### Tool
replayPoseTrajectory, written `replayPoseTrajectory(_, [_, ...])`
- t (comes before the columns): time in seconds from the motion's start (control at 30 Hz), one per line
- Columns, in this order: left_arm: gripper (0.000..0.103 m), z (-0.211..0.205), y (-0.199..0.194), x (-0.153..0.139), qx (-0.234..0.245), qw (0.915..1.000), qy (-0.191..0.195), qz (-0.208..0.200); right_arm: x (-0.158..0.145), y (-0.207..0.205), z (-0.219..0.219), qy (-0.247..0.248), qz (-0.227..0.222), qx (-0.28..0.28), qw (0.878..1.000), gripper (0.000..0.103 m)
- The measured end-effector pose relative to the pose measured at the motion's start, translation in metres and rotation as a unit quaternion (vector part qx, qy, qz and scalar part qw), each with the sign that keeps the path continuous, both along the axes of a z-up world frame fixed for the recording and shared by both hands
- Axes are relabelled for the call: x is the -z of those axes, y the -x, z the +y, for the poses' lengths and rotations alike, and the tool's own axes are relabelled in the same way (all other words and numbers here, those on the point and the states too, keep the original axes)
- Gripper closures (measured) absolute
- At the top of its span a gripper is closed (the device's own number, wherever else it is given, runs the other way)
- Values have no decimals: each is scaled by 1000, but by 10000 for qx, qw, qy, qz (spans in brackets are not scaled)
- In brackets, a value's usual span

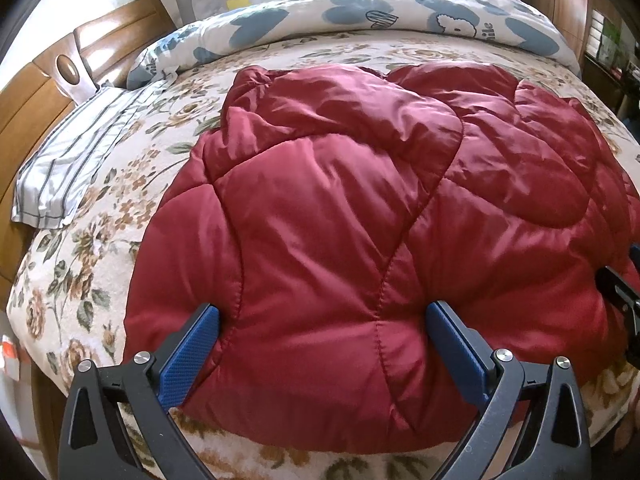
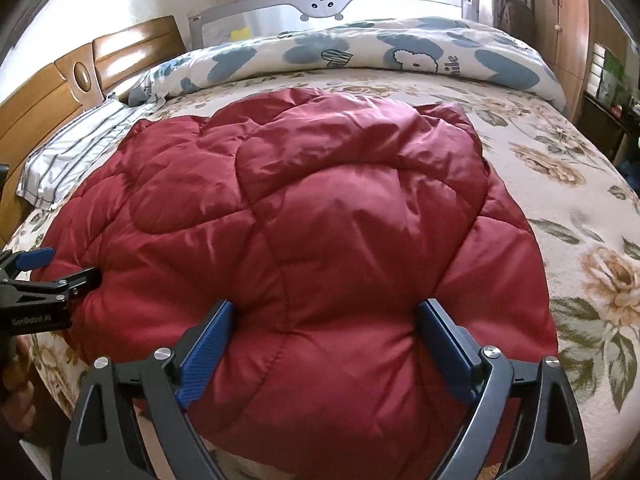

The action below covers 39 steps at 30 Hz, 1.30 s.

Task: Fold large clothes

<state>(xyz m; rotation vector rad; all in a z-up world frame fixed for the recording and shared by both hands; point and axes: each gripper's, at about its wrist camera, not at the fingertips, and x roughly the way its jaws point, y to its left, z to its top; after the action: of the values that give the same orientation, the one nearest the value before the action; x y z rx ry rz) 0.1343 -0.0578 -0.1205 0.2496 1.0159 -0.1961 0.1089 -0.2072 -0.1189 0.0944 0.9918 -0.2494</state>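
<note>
Presently catalogued: one dark red quilted padded jacket of glossy fabric (image 1: pixel 352 208), lying in a puffy, partly folded heap on the near half of a bed spread with a cream blanket printed with brown roses and green leaves (image 1: pixel 100 240); its near hem overhangs toward the bed's front edge, probably so both tools can reach it without stretching across. Left gripper (image 1: pixel 322 336), black frame with blue textured pads: jaws wide apart, straddling the jacket's near edge, the padding bulging up between the fingers; the pads look to brush the fabric but do not pinch it. Right gripper (image 2: pixel 324 332), same make: jaws likewise spread wide around the near hem further along, fabric between them, not clamped. Each tool shows at the margin of the other's view (side by side along one edge, which suits taking hold of the hem at two points and carrying it over in one fold). Judgement: the wide spread is likely because the padding is thick and slippery, so a deep bite is wanted before closing. Other items: striped grey-and-white pillow (image 1: pixel 68 164) at the wooden headboard (image 1: pixel 36 92), well clear of the jacket; rolled cream duvet with blue cartoon shapes (image 1: pixel 360 12) along the far side, leaving room for folding.
</note>
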Motion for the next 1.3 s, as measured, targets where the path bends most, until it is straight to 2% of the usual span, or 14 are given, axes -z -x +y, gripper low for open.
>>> replayPoseTrajectory(0.6, [0,-1,-5,2,-1,10000,8,33,-2,-2,-1,-126,67,26,9999,9])
replayPoseTrajectory(0.83, [0,0,-6,2,6,10000,21,24,-13,2,3,-64,40,37,10000,11])
replayPoseTrajectory(1.1, [1,4,10,-17,87,9998,105,-161,-2,-2,-5,-160,86,72,9998,9])
replayPoseTrajectory(1.3, [0,1,3,-3,38,10000,67,-37,-3,-3,-5,-147,79,60,9998,9])
